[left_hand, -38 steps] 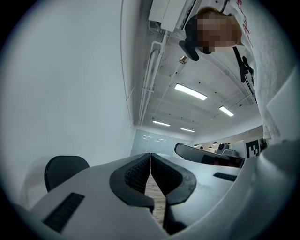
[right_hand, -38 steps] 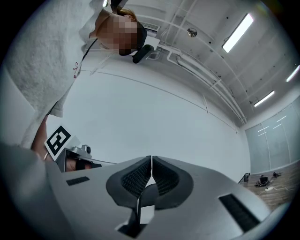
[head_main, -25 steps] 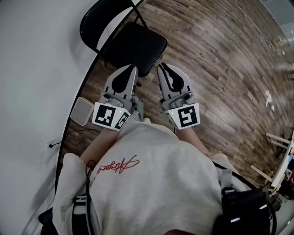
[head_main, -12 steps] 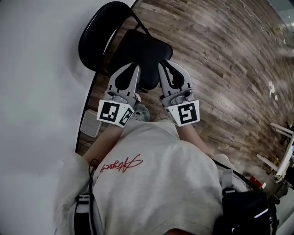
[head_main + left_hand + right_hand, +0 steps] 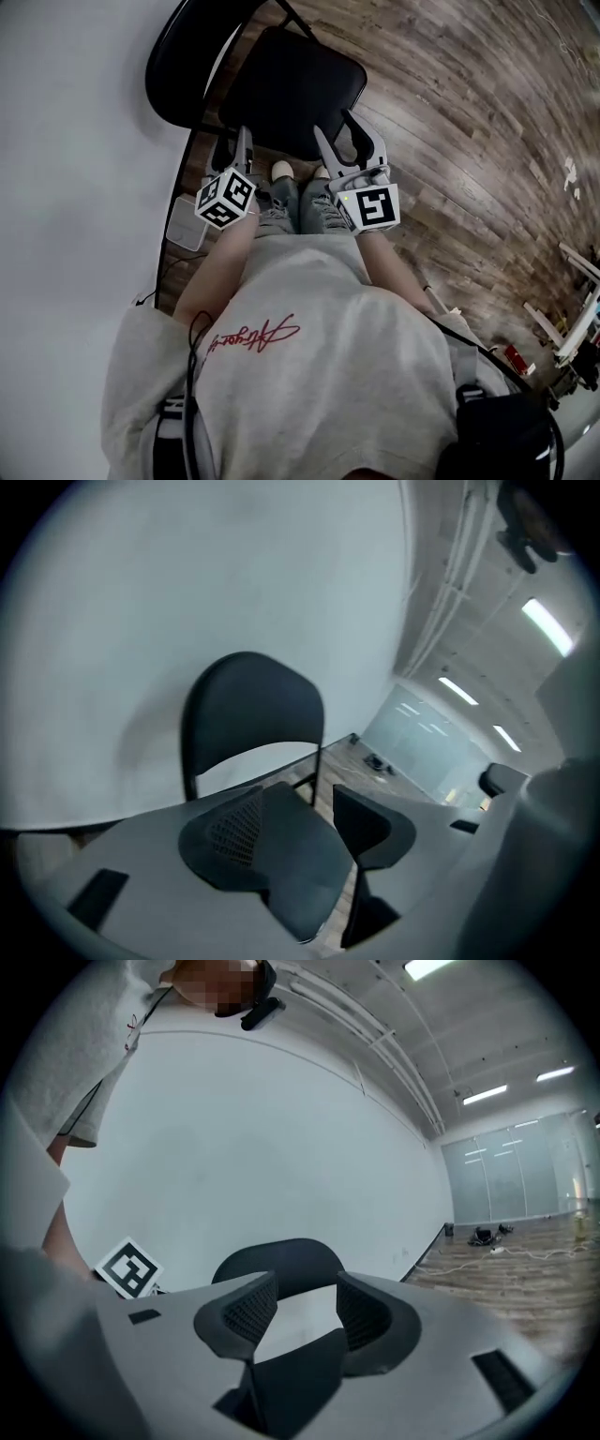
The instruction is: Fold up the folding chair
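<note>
The folding chair stands unfolded by the white wall, with its black seat (image 5: 292, 86) toward me and its backrest (image 5: 183, 52) beyond. My left gripper (image 5: 242, 142) is rolled on edge at the seat's front left corner. Its jaws have just been opening, and in the left gripper view (image 5: 298, 797) the seat (image 5: 295, 874) shows in the gap with the pads off it. My right gripper (image 5: 336, 129) is at the seat's front right. Its jaws have also just been opening; its gap (image 5: 305, 1290) frames the backrest (image 5: 277, 1258) and seat (image 5: 300, 1377).
A white wall (image 5: 66, 141) runs along the left. On the wooden floor (image 5: 469, 141) by the wall sits a white box (image 5: 187, 225) with a cable. My shoes (image 5: 281, 171) stand just before the chair. Wooden pieces (image 5: 562, 309) lie at far right.
Both grippers have moved forward and down to the seat's front edge. Both jaws went from shut to open. The left gripper has rolled onto its side.
</note>
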Demonstrator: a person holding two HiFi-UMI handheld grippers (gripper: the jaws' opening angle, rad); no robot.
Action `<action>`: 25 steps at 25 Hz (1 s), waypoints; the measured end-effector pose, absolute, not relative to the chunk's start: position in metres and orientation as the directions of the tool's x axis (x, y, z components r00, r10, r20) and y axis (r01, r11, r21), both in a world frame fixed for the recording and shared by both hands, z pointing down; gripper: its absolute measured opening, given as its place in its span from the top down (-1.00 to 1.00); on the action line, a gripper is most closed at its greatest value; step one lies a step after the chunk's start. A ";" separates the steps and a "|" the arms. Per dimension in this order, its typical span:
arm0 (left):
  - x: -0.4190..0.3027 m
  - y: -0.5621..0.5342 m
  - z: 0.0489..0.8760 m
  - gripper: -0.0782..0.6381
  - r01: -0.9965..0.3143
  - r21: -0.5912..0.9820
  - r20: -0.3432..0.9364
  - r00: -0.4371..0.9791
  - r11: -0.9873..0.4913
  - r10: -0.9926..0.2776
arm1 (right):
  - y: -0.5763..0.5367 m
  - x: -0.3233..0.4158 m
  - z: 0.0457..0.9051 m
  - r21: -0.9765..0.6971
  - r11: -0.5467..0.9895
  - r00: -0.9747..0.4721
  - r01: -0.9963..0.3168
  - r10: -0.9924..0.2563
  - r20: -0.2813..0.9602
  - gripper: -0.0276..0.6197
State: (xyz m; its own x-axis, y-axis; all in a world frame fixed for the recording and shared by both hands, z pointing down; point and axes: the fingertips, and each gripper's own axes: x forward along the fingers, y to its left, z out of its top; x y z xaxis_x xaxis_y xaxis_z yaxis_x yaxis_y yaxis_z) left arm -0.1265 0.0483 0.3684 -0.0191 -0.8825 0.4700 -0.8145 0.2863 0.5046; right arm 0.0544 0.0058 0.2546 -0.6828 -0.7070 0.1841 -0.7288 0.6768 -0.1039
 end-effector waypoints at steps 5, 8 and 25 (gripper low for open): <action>-0.195 0.061 0.455 0.11 -0.744 0.333 0.606 -0.301 0.579 -0.736 | 0.002 0.063 0.313 -0.167 0.669 -0.686 -0.724 -0.676 0.270 0.33; -0.225 0.059 0.484 0.11 -0.684 0.268 0.613 -0.422 0.678 -0.668 | 0.007 0.068 0.348 -0.196 0.649 -0.675 -0.735 -0.672 0.305 0.30; -0.295 0.013 0.523 0.74 -0.610 0.152 0.489 -0.637 0.778 -0.596 | 0.013 0.134 0.602 -0.339 0.363 -0.495 -0.868 -0.590 0.638 0.21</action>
State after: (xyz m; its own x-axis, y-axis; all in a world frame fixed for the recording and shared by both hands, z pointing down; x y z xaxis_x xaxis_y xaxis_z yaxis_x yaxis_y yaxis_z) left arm -0.2950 0.0126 0.5232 -0.6373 -0.5956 0.4890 -0.6101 0.7776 0.1519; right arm 0.1337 0.0134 0.6021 -0.4954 -0.5897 0.6379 -0.8681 0.3625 -0.3391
